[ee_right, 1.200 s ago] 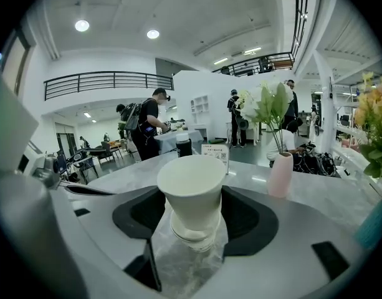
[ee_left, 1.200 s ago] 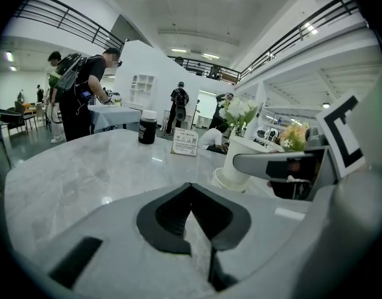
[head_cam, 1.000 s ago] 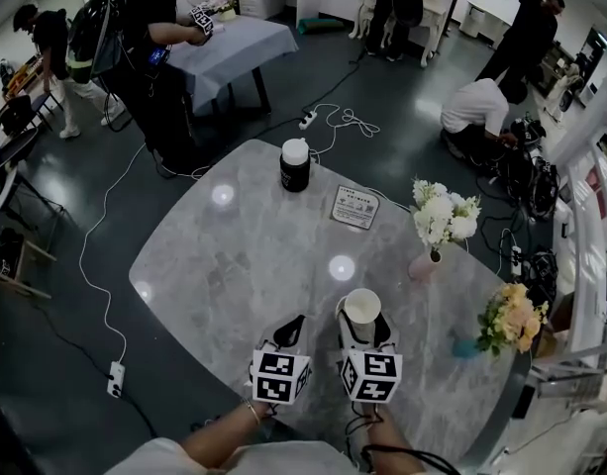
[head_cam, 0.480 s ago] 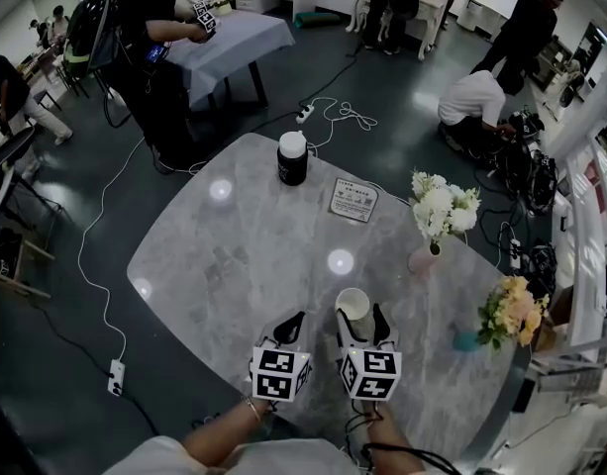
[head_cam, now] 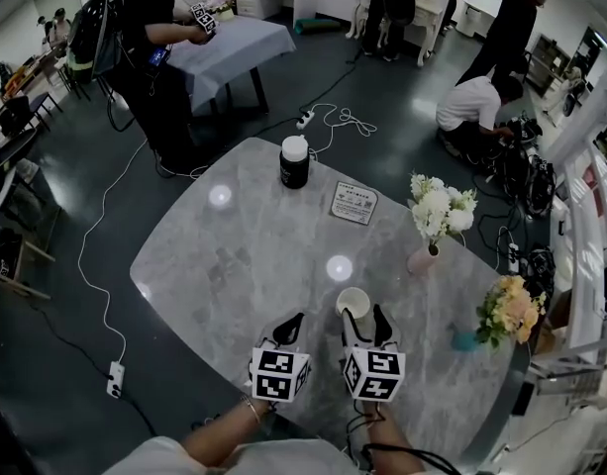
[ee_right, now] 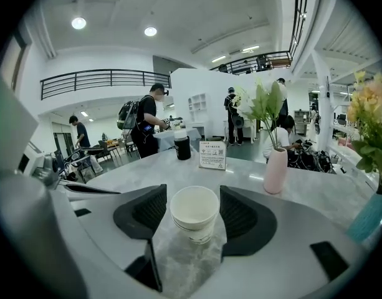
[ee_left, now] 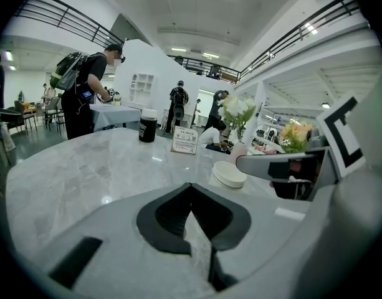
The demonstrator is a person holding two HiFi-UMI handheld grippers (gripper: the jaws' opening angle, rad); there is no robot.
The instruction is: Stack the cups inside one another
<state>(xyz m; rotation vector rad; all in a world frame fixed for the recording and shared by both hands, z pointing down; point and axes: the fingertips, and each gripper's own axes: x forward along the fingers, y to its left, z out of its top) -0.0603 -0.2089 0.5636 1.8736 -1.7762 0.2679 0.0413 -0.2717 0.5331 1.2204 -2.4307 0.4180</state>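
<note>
A white paper cup stack [head_cam: 354, 303], one cup nested in another with two rims showing, stands on the grey marble table [head_cam: 234, 255] near its front edge. My right gripper [head_cam: 362, 316] is open, one jaw on each side of the cup stack [ee_right: 194, 213], and bare marble shows between the pads and the cup's lower wall. Just left of it, my left gripper [head_cam: 290, 324] is shut with its tips together and nothing in them [ee_left: 191, 186]. From the left gripper view the cup stack [ee_left: 229, 174] sits ahead to the right.
A black jar with a white lid [head_cam: 294, 162] stands at the table's far edge, with a small sign card [head_cam: 354, 206] to its right. A pink vase of white flowers [head_cam: 423, 259] and a teal vase of yellow flowers [head_cam: 509, 317] stand to the right. People and cables surround the table.
The cup stack now shows slightly further left between the right jaws than one second ago. Both grippers have barely moved.
</note>
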